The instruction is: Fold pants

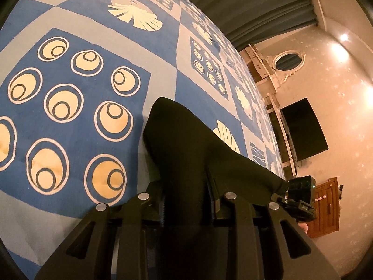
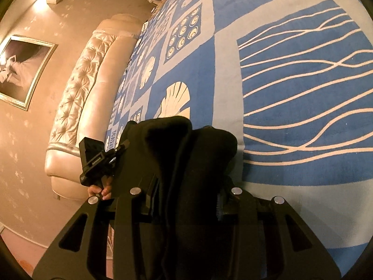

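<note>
The black pants (image 1: 186, 144) are bunched between the fingers of my left gripper (image 1: 186, 196), which is shut on them and holds them above the blue patterned bedspread (image 1: 70, 93). My right gripper (image 2: 186, 193) is shut on another part of the black pants (image 2: 186, 144), also lifted over the bedspread (image 2: 291, 93). The cloth stretches between the two grippers. The right gripper's body shows at the right edge of the left wrist view (image 1: 300, 198). The left gripper's body shows in the right wrist view (image 2: 93, 161). The fingertips are hidden by cloth.
A tufted cream headboard (image 2: 81, 107) stands at one end of the bed. A framed picture (image 2: 21, 70) hangs on the wall. A dark TV (image 1: 303, 128), a white mirror (image 1: 286, 61), grey curtains (image 1: 244, 2) and a wooden cabinet (image 1: 326, 205) lie beyond the bed.
</note>
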Demonstrator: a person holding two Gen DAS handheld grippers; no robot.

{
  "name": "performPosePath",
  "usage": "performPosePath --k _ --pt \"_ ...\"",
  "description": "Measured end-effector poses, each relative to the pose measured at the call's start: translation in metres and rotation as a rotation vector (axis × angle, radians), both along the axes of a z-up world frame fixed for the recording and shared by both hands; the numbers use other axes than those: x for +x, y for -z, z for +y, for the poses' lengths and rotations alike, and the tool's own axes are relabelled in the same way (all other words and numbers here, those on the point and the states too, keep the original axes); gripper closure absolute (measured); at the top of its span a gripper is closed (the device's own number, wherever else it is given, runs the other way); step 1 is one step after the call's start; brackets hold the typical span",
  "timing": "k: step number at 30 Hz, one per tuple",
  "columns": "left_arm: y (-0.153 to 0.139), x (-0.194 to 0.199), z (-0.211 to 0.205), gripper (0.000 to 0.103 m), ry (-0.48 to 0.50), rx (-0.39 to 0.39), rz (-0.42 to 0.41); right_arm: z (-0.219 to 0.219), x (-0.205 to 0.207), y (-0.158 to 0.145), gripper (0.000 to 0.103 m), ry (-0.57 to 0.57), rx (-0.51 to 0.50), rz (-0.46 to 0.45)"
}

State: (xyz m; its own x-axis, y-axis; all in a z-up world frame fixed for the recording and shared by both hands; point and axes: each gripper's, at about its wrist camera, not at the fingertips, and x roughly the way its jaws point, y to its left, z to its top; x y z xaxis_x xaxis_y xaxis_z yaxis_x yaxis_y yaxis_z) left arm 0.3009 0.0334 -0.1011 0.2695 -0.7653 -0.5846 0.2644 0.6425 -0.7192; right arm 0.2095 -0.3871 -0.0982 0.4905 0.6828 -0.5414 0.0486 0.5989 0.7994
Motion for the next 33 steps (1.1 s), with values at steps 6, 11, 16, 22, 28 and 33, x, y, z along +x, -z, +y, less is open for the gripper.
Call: performPosePath --k 6,11,16,22,28,33 --pt "0.002 0.005 0.0 0.074 0.004 -0.016 0.003 -0.002 0.002 0.006 0.068 0.015 0.03 0.012" --pt "0.004 0.003 0.003 0.063 0.003 -0.037 0.002 -0.006 -0.007 0.01 0.064 0.019 0.057 0.021" --pt "0.006 0.005 0.005 0.056 0.003 -0.071 0.014 -0.011 -0.006 0.015 0.054 0.025 0.099 0.049" --pt "-0.001 -0.007 0.01 0.037 0.046 -0.126 0.019 -0.009 -0.011 0.015 0.036 -0.009 0.173 0.065" --pt "-0.004 -0.039 0.011 0.055 0.122 -0.06 -0.033 0.005 -0.033 0.014 0.066 -0.097 0.107 0.064" --pt "0.003 -0.044 0.012 0.062 0.101 -0.039 -0.049 -0.002 -0.039 0.03 0.069 -0.044 0.2 0.082"
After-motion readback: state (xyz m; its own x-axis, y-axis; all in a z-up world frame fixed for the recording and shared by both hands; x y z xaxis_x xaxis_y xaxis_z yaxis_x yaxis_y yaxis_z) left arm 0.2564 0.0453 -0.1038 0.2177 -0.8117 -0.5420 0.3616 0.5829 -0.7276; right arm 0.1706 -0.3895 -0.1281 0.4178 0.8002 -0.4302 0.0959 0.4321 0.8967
